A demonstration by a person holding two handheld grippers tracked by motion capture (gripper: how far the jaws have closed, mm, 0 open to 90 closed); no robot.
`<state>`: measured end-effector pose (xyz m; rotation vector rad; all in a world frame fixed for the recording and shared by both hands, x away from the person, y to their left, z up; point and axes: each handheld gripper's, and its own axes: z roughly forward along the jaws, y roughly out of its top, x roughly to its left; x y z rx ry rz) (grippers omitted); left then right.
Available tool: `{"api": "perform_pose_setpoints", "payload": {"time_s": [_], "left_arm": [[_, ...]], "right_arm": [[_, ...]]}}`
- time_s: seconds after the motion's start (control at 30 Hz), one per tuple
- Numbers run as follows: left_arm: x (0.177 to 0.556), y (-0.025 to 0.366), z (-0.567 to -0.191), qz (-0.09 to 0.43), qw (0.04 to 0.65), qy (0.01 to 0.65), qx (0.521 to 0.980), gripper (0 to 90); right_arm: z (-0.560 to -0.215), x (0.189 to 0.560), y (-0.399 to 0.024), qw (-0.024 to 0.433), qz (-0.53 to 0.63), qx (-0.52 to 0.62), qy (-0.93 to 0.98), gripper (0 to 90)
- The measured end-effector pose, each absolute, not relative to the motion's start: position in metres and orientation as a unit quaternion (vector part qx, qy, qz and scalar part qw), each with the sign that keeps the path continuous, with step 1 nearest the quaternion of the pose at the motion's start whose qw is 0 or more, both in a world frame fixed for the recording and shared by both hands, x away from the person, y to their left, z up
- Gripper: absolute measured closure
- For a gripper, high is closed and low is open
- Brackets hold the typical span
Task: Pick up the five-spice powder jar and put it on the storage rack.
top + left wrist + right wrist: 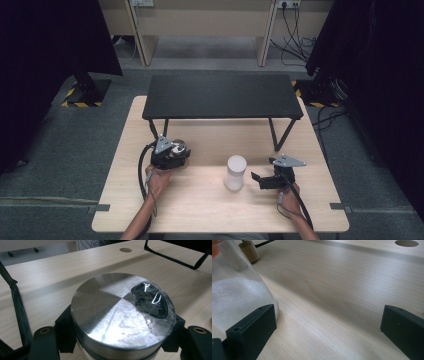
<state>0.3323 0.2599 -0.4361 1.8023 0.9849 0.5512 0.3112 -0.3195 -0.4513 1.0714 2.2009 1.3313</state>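
A round, brushed-metal lid (110,315) with a dark glossy patch near its rim tops a small jar (178,148) on the left of the wooden table (200,210). My left gripper (172,152) (120,327) is shut on it, one black jaw pressing each side just under the lid. A clear jar with white powder (235,172) (234,295) stands upright mid-table. My right gripper (257,180) (329,322) is open just to its right, jaws wide, nothing between them. In the right gripper view, the jar's wall sits beside the left fingertip (254,322).
A low black shelf (220,95) on thin legs (170,255) stands across the back half of the table. The tabletop has a round hole (125,250) (406,243). A small cork-coloured piece (249,251) lies behind the powder jar. Grey floor surrounds the table.
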Motion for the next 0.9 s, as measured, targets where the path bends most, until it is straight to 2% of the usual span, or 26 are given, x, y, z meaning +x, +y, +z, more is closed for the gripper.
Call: {"api": "perform_pose_setpoints", "payload": {"time_s": [0.43, 0.9], "left_arm": [[0.315, 0.27, -0.391, 0.223, 0.492, 0.363, 0.76, 30.9], [0.321, 0.279, -0.33, 0.197, 0.5, 0.346, 0.769, 30.9]], "right_arm": [[-0.451, 0.311, -0.319, 0.177, 0.47, 0.379, 0.777, 0.4], [-0.451, 0.311, -0.319, 0.178, 0.469, 0.378, 0.778, 0.4]]}}
